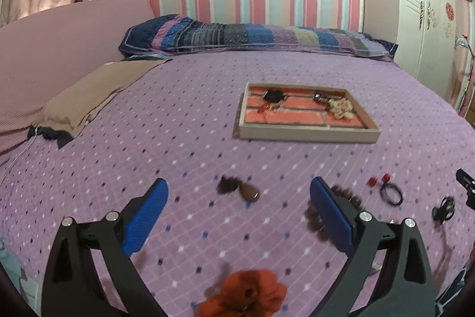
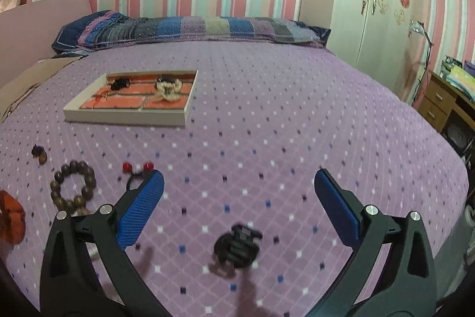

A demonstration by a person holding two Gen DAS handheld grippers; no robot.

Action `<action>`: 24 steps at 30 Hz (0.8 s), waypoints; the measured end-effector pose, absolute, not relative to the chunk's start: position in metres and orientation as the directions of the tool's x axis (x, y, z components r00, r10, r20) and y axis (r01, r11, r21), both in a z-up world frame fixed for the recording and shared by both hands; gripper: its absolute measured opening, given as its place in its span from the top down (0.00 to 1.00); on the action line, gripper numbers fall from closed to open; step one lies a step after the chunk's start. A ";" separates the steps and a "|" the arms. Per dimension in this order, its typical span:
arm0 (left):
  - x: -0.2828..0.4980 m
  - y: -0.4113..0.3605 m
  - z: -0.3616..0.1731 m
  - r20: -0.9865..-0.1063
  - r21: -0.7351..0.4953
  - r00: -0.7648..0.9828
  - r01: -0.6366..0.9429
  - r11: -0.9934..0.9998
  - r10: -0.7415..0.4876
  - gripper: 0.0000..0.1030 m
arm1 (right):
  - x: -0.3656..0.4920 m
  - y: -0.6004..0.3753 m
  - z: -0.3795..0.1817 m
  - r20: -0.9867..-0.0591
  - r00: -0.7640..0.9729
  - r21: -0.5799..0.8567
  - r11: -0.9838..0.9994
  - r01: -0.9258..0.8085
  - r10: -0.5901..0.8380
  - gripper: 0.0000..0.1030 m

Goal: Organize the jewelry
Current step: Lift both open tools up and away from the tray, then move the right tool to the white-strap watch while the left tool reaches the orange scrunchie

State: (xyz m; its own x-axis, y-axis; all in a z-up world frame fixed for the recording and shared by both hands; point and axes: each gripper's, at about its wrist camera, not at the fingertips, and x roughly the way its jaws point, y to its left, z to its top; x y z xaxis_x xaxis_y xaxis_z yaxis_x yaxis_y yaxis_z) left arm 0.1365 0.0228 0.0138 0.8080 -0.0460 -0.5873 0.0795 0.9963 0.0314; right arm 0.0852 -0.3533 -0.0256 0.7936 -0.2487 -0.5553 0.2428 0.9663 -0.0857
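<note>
Both hand-held grippers hang with fingers wide apart, the left hand-held gripper (image 1: 239,208) over the orange scrunchie (image 1: 246,296), the right hand-held gripper (image 2: 239,204) over the black claw clip (image 2: 237,247), likely lining up pickups for the tray (image 2: 127,118) farther up the bed (image 2: 297,109).

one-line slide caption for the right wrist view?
Open right tongs above a black hair claw clip on the purple bedspread; wooden bead bracelet and partly filled jewelry tray at left.

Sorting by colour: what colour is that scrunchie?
Orange scrunchie, clearest in the left wrist view.
</note>
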 end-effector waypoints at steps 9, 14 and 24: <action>0.118 0.045 -0.014 -0.626 -0.004 0.778 0.063 0.998 -0.051 0.08 | 0.071 -0.334 -0.045 -0.581 0.786 -0.023 0.969 0.246 -0.214 0.04; 0.112 0.052 -0.029 -0.636 -0.006 0.770 0.057 0.998 -0.048 0.08 | 0.071 -0.305 -0.057 -0.591 0.783 -0.015 0.974 0.228 -0.193 0.04; 0.105 0.055 -0.069 -0.662 -0.022 0.745 0.092 0.996 -0.083 0.08 | 0.083 -0.257 -0.091 -0.625 0.760 -0.041 0.980 0.196 -0.179 0.05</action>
